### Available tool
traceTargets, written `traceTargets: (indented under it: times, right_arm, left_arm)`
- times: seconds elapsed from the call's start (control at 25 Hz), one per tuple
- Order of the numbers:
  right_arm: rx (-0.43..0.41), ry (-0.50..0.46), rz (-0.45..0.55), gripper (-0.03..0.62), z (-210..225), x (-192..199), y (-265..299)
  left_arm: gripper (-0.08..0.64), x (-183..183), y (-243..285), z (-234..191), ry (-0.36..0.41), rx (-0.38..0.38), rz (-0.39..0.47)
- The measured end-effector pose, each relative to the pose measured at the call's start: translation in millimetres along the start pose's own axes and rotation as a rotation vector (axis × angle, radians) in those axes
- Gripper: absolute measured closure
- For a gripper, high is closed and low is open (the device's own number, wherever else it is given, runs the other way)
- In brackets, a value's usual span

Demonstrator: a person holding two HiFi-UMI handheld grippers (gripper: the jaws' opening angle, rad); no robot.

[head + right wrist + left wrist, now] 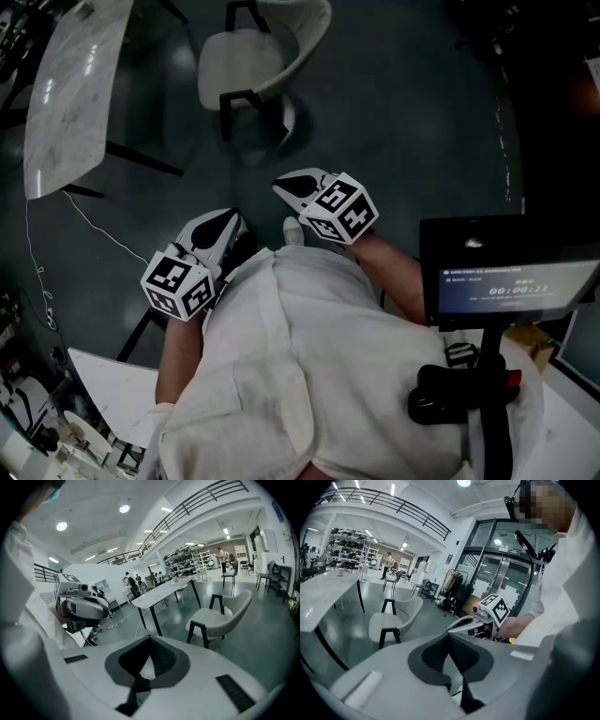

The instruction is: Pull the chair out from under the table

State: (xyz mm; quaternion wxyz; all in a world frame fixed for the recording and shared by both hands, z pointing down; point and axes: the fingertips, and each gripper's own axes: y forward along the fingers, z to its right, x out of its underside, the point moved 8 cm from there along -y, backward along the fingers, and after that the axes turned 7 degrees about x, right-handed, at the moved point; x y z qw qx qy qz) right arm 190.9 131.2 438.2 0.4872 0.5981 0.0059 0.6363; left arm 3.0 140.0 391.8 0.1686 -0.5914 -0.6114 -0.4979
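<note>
Left tool (230, 220) and right tool (286, 186) — jaws closed, empty — chair (246, 58) stands apart from table (66, 94).

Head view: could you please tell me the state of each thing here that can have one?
table: standing upright
chair: upright, clear of the table
left claw: shut, empty
right claw: shut, empty
screen: lit
</note>
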Motion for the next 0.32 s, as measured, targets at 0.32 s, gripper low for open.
traceTargets:
  times: [0.32]
  right_arm:
    - [0.014,0.003,0.000,0.586,-1,-8,16]
  left_arm:
    - [0.552,-2,-12,-20,0.003,0.002,0.003]
